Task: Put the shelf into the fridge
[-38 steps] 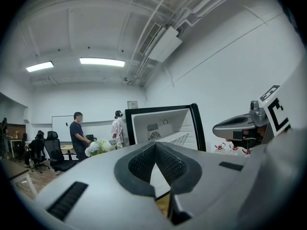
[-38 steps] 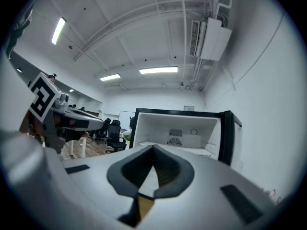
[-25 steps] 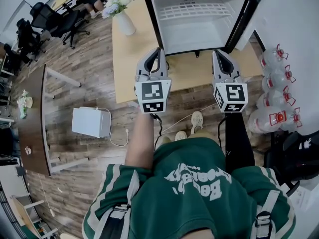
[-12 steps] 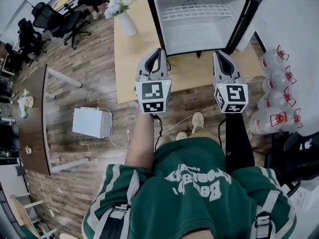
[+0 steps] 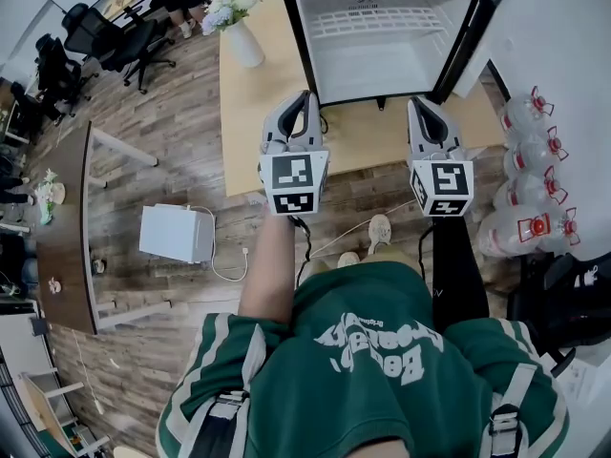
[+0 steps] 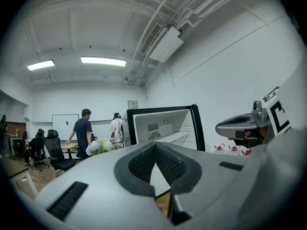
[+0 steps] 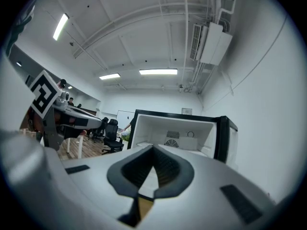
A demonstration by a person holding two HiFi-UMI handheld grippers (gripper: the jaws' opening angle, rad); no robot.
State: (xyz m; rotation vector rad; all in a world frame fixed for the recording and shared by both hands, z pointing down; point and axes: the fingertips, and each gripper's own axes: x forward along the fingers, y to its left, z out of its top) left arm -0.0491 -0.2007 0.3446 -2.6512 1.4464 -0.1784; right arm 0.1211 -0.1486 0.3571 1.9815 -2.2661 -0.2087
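A black mini fridge (image 5: 292, 38) stands open on the wooden table (image 5: 256, 113), its door (image 5: 485, 25) swung to the right. A white wire shelf (image 5: 378, 21) lies inside it, high at the back; the left gripper view also catches this shelf (image 6: 182, 139). My left gripper (image 5: 304, 99) and right gripper (image 5: 418, 104) hover side by side just before the fridge's open front, both pointing at it. Each is shut with nothing between its jaws, as the left gripper (image 6: 156, 145) and the right gripper (image 7: 153, 149) show in their own views.
A white vase of flowers (image 5: 235, 29) stands on the table left of the fridge. Large water bottles (image 5: 531, 165) line the wall at right. A white box (image 5: 174, 234) with a cable sits on the floor at left, beside a dark desk (image 5: 63, 237). Office chairs (image 5: 105, 38) and a person (image 6: 82, 131) are farther back.
Both grippers hold almost still before the fridge. Only the person at the far back has shifted a little.
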